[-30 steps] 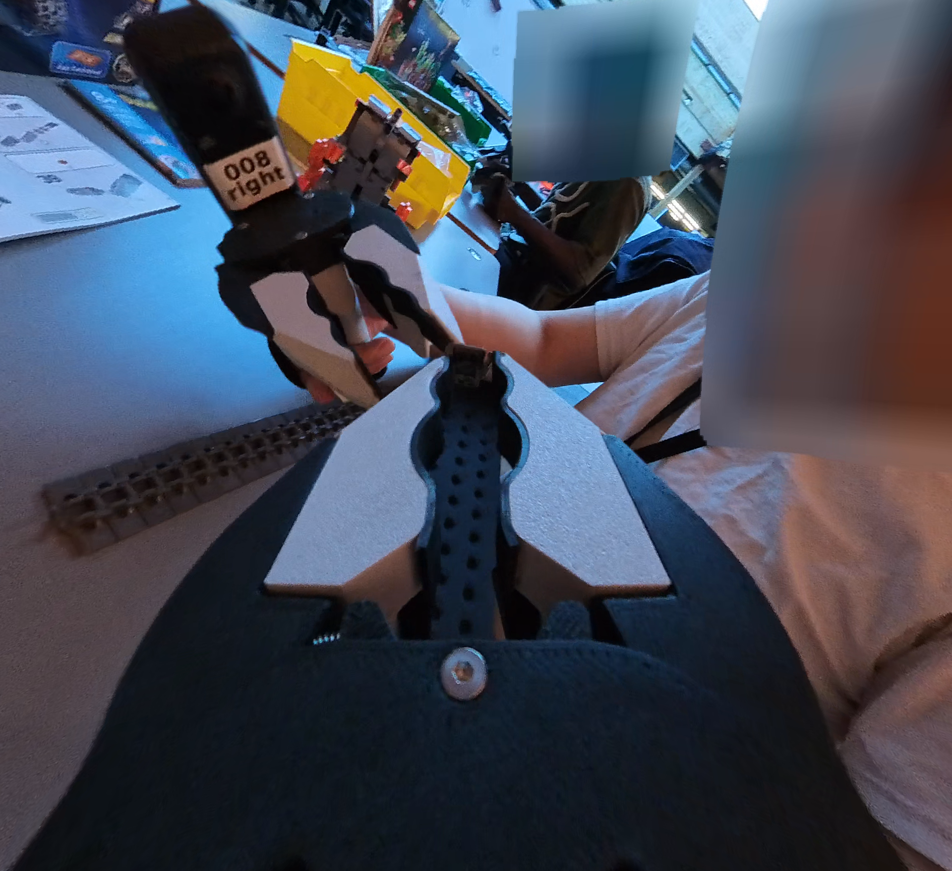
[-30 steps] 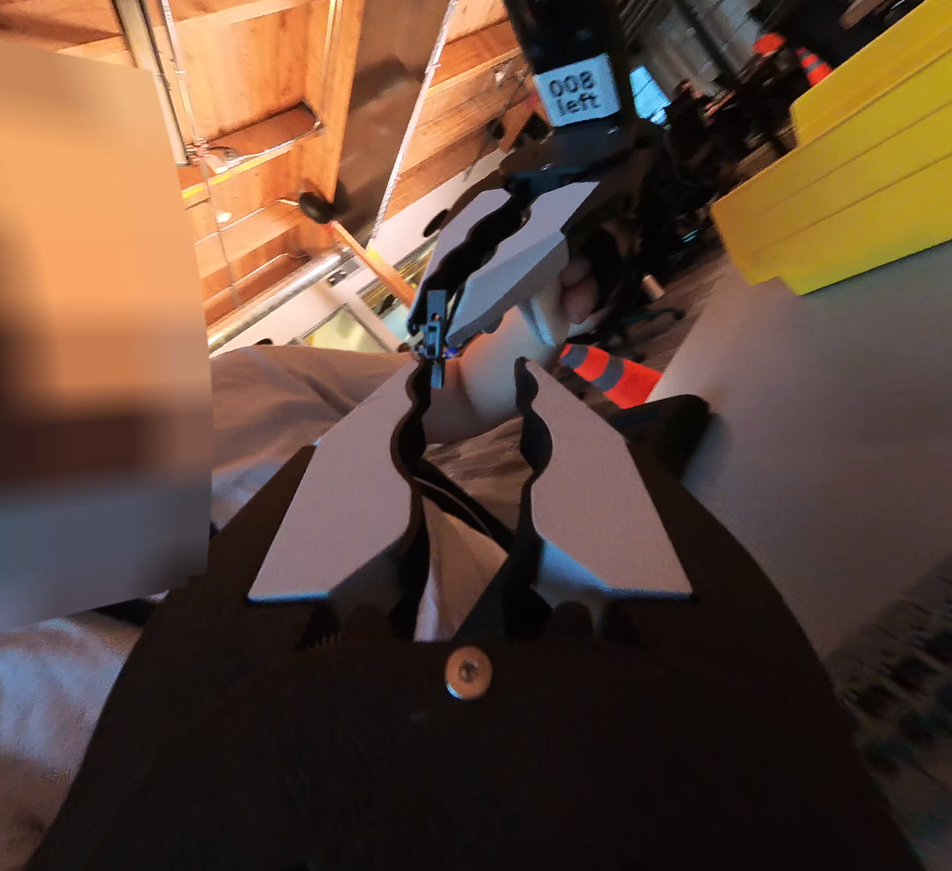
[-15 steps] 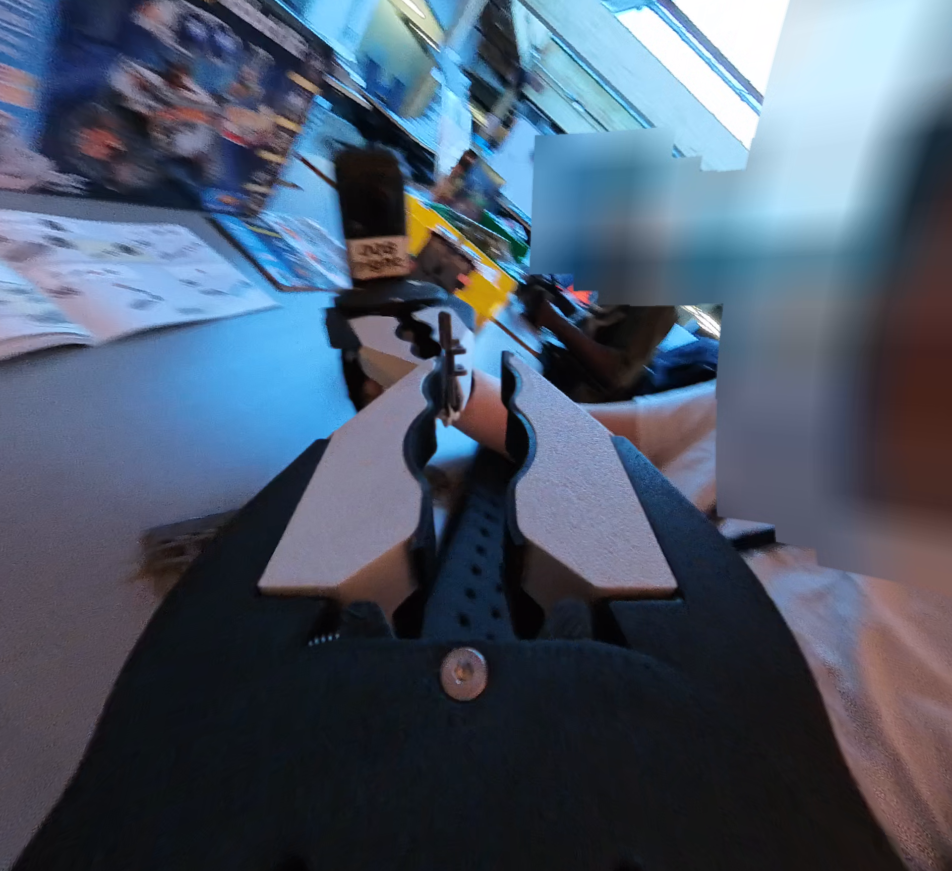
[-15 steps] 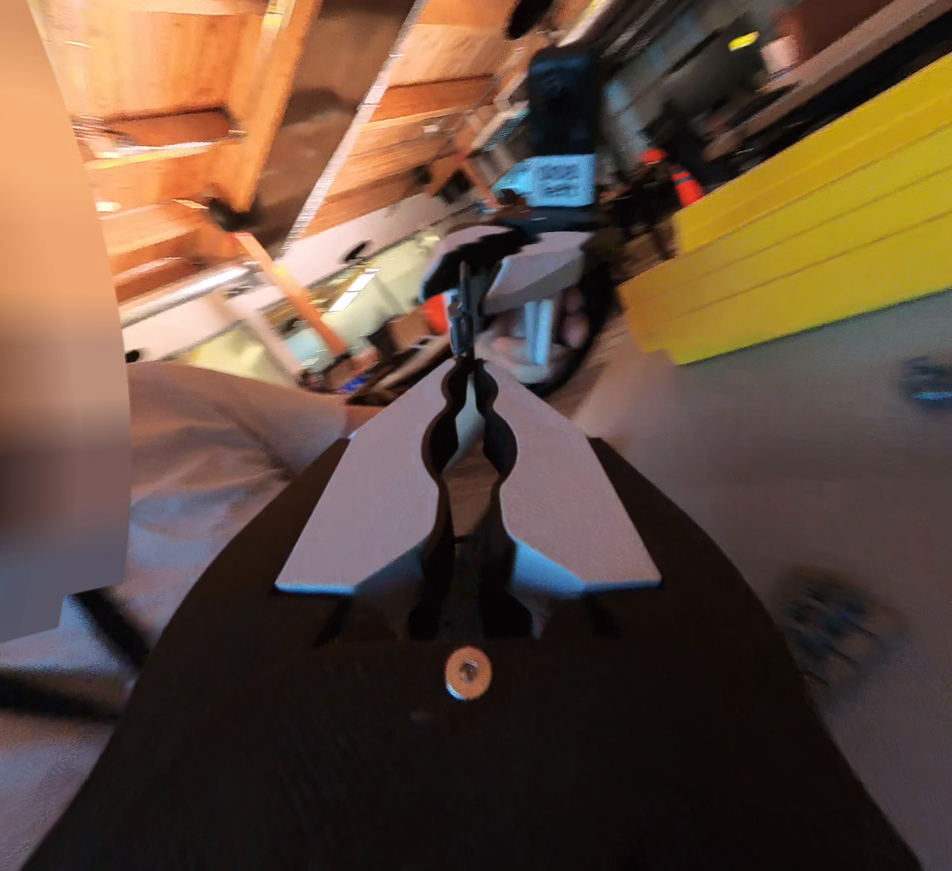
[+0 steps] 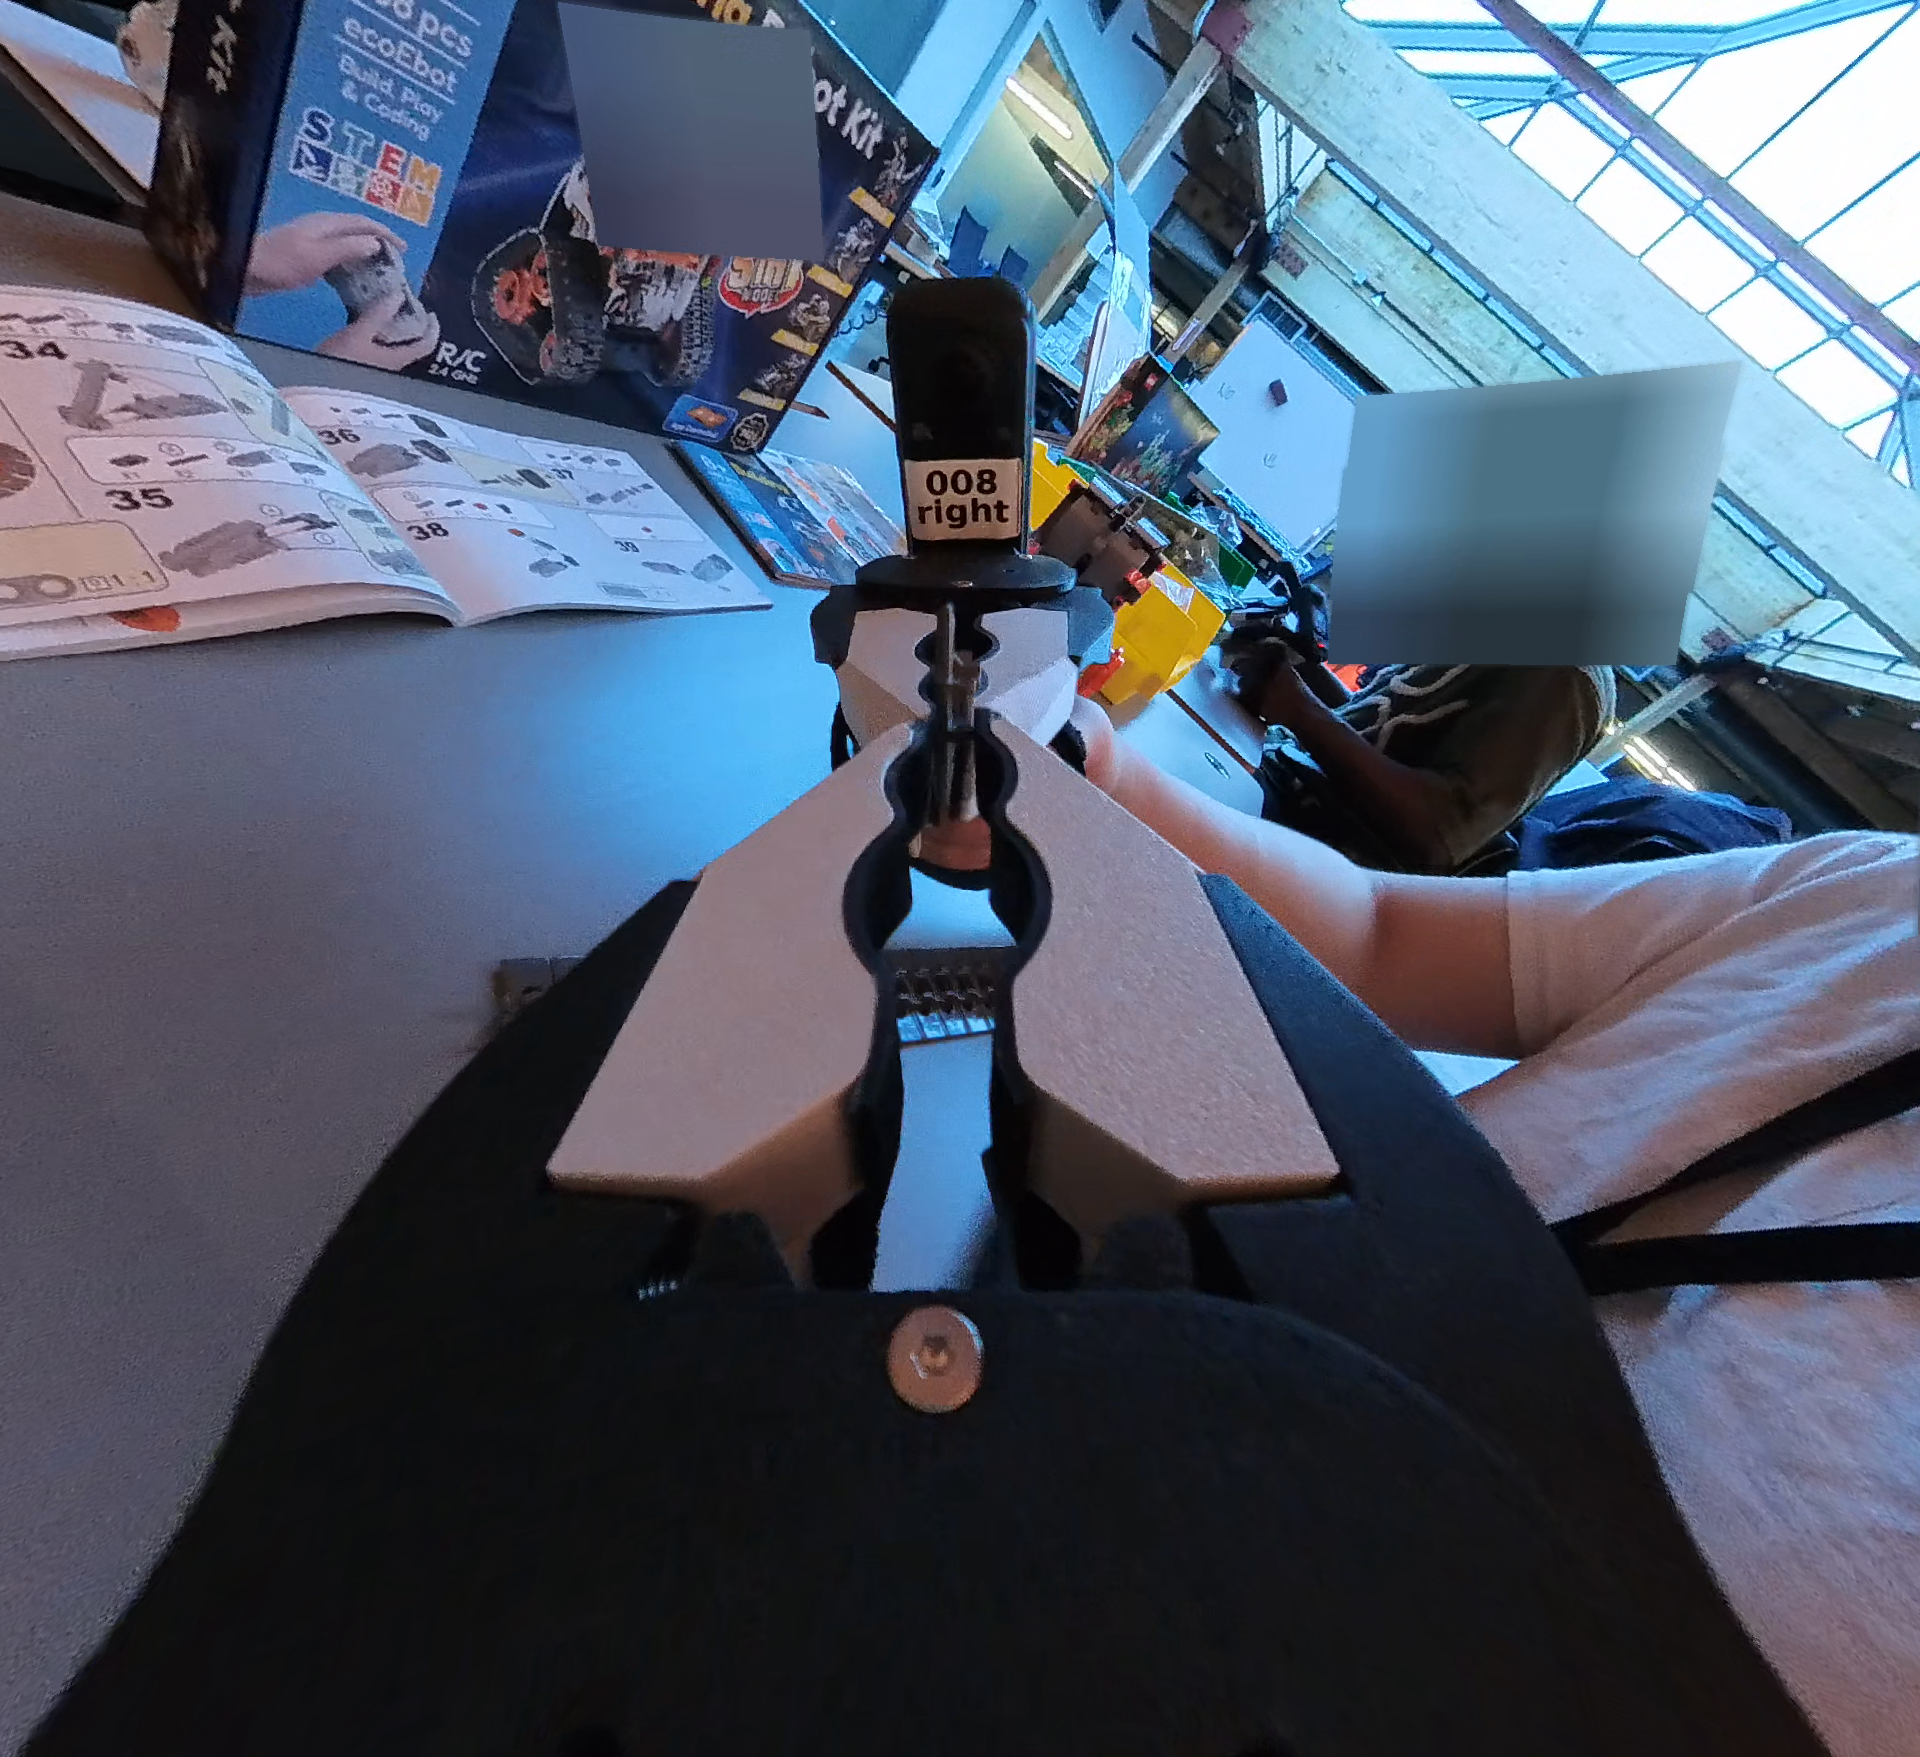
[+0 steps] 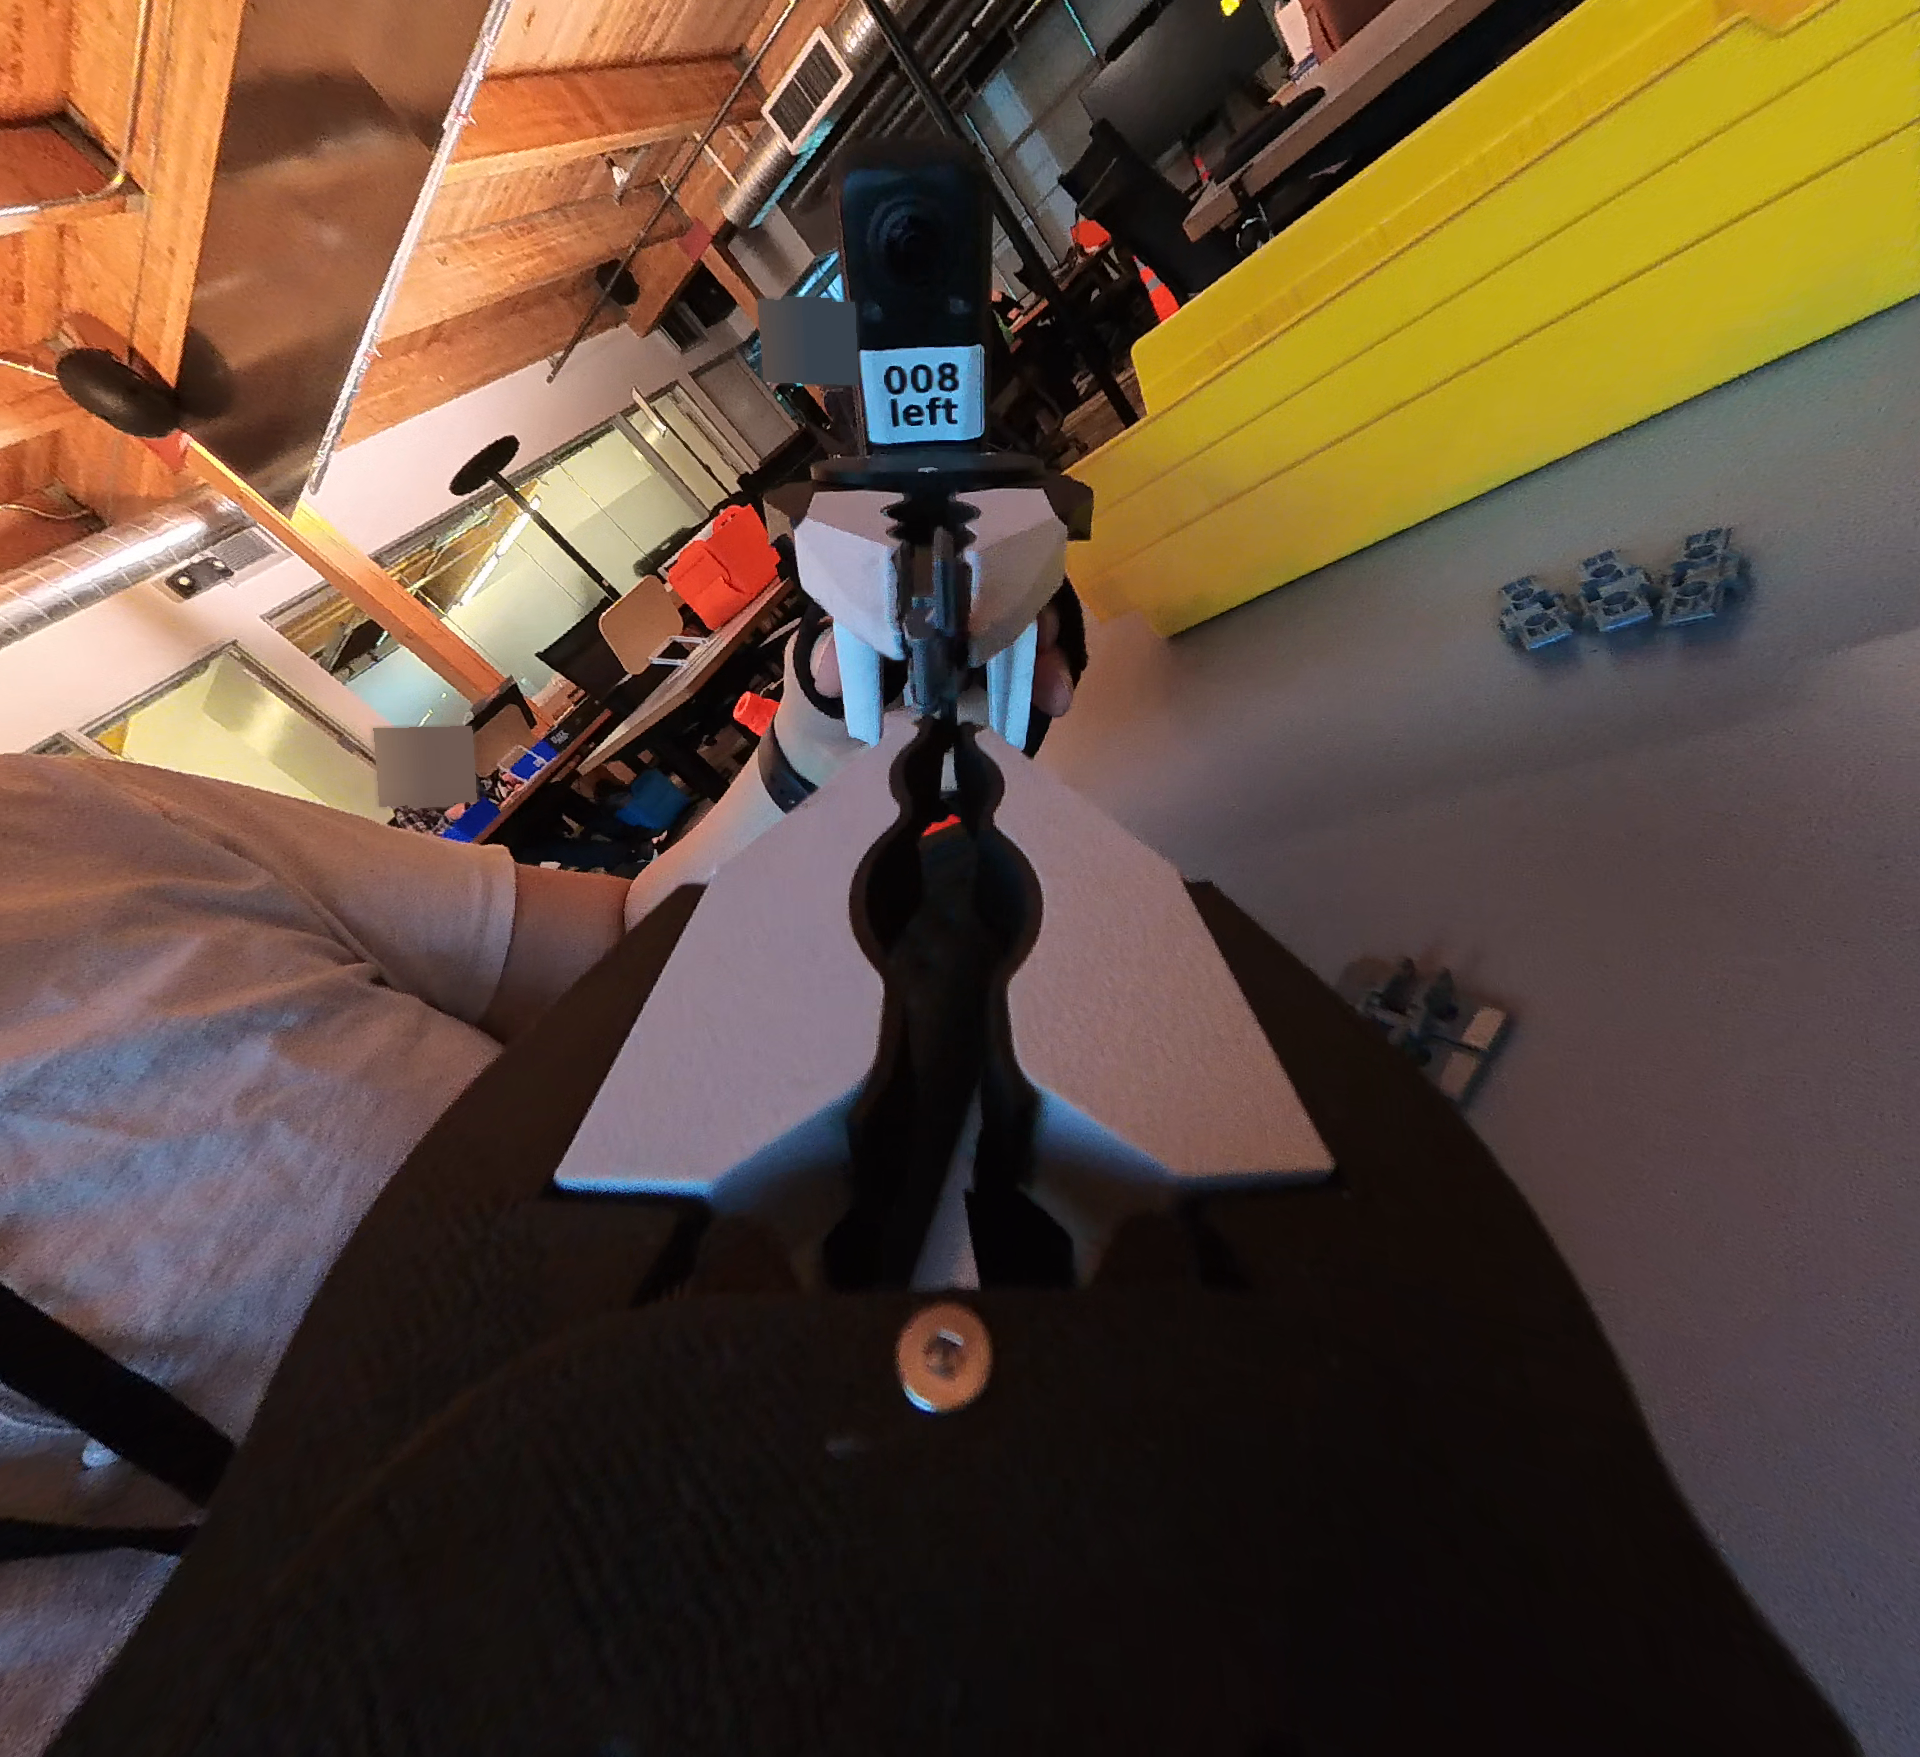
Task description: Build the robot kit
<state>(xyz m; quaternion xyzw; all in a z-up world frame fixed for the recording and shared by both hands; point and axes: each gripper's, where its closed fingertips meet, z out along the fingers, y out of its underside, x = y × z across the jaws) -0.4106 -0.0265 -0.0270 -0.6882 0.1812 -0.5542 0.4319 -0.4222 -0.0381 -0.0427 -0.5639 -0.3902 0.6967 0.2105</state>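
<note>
Up off the grey worktop, your left tongs and right tongs meet tip to tip, both clamped on one small dark part; grey track strip and loose grey pieces lie unused.

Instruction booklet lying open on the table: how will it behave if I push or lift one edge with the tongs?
The instruction booklet looks thin and soft-covered, so it would likely flop if lifted by an edge. Its pages arch at the spine, so a push may crumple a page instead. On the smooth table it would probably slide easily.
</note>
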